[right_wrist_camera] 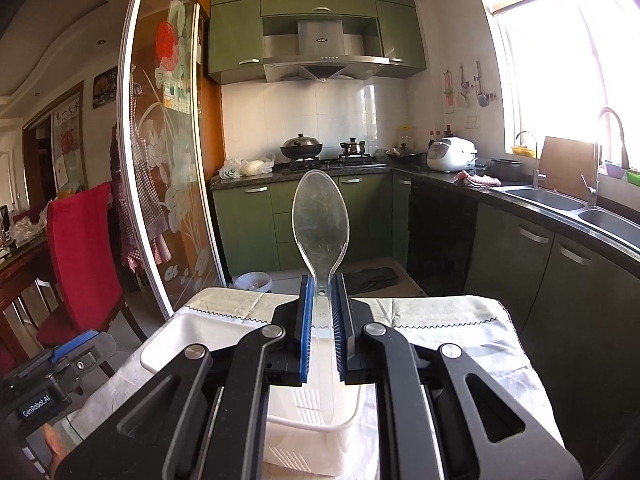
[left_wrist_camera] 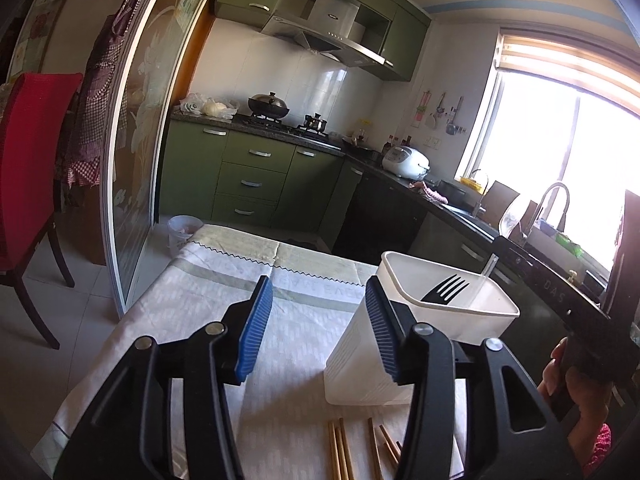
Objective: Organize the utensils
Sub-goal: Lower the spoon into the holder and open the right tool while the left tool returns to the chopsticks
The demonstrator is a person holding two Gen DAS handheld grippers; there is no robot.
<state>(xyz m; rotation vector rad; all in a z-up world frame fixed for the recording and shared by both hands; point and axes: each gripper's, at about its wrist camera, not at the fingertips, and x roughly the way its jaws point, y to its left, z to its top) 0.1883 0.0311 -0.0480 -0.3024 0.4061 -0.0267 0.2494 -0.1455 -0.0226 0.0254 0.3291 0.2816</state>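
Nearest the lens, the right hand-held gripper (right_wrist_camera: 322,312) is clamped on the handle of a clear spoon (right_wrist_camera: 320,216), bowl end up and handle end pointing down into the white bin (right_wrist_camera: 176,336) right below it. To finish this step well, I judge the spoon should go straight down, handle first, until it rests inside the bin, and only then should the jaws part (clear plastic is slick, so an early release could tip it out over the rim). The right gripper stands level, above the bin's near edge.

The left hand-held gripper (left_wrist_camera: 320,320) is spread wide and holds nothing, just left of the bin (left_wrist_camera: 448,308), with one pad (left_wrist_camera: 380,328) close by its wall. Chopsticks (left_wrist_camera: 340,452) lie on the worktop (left_wrist_camera: 224,280) in front of the bin; a black fork (left_wrist_camera: 446,288) already stands inside it.
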